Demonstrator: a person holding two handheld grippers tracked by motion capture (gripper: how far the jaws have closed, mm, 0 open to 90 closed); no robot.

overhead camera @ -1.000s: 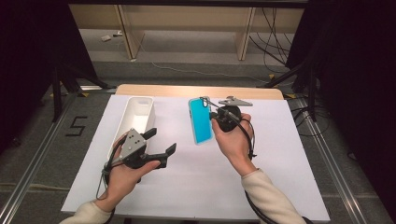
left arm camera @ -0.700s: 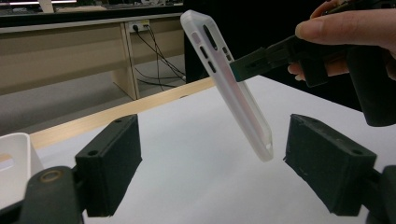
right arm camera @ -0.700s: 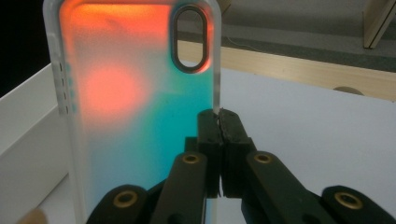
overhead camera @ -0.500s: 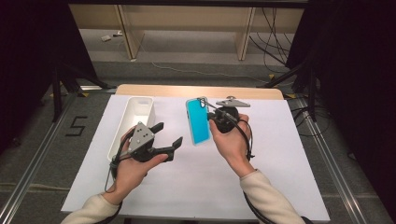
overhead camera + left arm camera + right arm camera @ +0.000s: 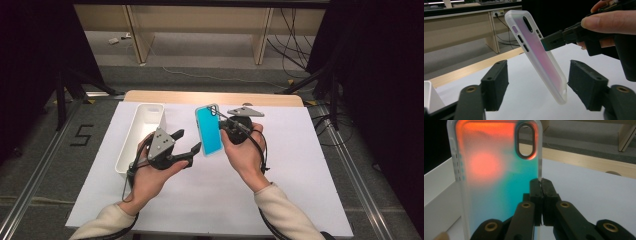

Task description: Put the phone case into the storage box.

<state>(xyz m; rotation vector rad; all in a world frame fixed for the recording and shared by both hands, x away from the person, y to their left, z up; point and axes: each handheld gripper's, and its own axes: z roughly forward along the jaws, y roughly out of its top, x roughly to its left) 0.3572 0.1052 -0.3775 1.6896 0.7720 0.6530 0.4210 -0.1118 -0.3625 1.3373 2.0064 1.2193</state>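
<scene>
Two grippers are sharing one phone case (image 5: 208, 131) here. You are pinching its side edge with the right gripper (image 5: 223, 122), jaws clamped tight on the rim, holding it up off the white table cover (image 5: 280, 175) so its lower end is hanging free. You are bringing the left gripper (image 5: 186, 142) around that free end, its jaws apart and just closing in with the case between them, not yet pressing. Beside your left hand, the white tray (image 5: 145, 120) is probably waiting to receive it.

We read one marking: the numeral "5" (image 5: 81, 135), in dark strokes on the grey floor left of the table (image 5: 280, 200). We find no legible label or brand on any other surface.
</scene>
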